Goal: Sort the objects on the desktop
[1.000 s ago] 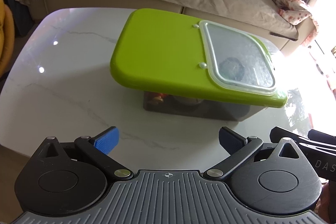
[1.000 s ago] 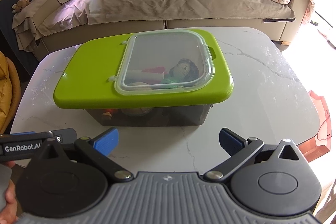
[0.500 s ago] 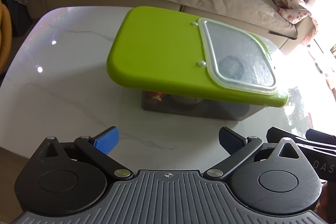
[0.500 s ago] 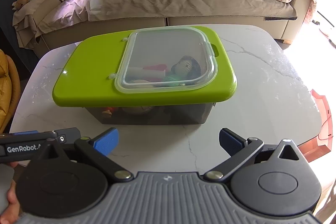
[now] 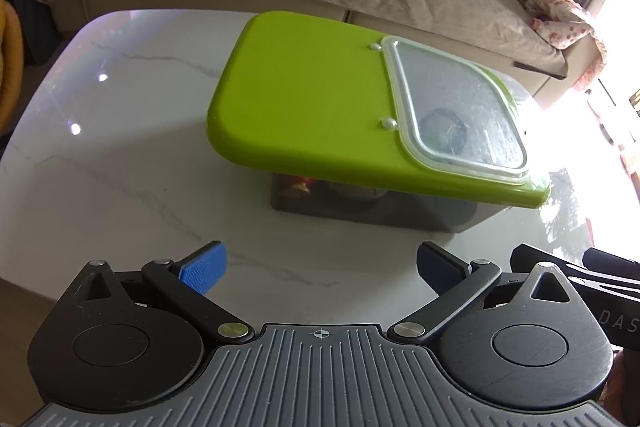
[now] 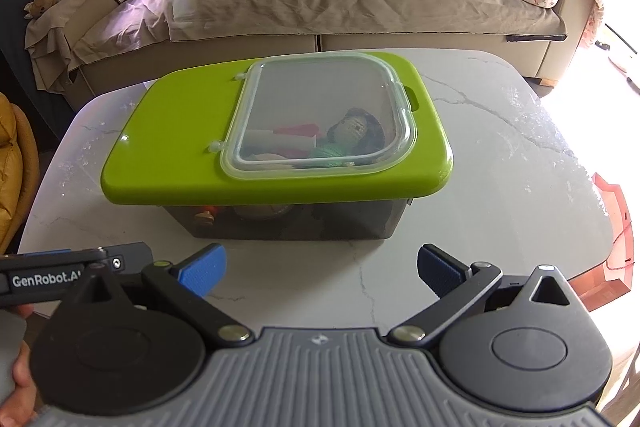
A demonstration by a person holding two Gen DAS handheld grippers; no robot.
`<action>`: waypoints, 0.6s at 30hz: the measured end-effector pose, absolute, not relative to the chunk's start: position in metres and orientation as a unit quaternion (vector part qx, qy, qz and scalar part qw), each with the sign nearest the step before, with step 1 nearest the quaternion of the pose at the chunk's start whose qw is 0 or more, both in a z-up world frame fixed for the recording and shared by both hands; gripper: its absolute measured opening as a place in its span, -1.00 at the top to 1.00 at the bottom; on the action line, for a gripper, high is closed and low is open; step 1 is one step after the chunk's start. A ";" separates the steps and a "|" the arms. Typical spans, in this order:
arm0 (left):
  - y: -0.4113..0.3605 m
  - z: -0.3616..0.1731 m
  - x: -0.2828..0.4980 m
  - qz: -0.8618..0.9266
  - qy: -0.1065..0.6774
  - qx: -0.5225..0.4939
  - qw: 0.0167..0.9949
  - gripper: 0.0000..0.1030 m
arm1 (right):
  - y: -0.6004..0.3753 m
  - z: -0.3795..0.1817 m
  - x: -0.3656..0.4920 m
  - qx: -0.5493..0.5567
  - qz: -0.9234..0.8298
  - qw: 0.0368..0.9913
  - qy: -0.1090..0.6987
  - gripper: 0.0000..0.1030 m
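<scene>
Since a second ago both grippers have drawn back slightly from the box (image 6: 288,223), which looks smaller and further off. It sits mid-table (image 6: 500,155), green lid (image 6: 180,147) on, a doll (image 6: 354,131) visible through the clear hatch (image 6: 320,107). The left gripper (image 5: 320,267) and right gripper (image 6: 322,267) hover near the table's front edge, jaws spread wide, holding nothing.

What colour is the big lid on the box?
Lime green lid, clearest in the right wrist view.
</scene>
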State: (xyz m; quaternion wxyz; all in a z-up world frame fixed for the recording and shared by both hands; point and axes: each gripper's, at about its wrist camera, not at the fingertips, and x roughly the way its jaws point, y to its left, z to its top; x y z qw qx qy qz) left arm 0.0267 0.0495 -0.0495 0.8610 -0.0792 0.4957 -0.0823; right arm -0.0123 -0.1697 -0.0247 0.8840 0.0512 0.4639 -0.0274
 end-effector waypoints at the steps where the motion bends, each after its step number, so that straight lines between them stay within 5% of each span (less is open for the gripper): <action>1: 0.050 -0.050 0.027 -0.082 0.495 -0.079 0.862 -1.00 | -0.170 -0.024 -0.013 0.051 -0.027 0.884 0.463 -1.00; 18: 0.024 -0.052 0.019 -0.081 0.475 -0.042 0.875 -1.00 | -0.184 -0.031 -0.017 0.068 -0.045 0.879 0.471 -1.00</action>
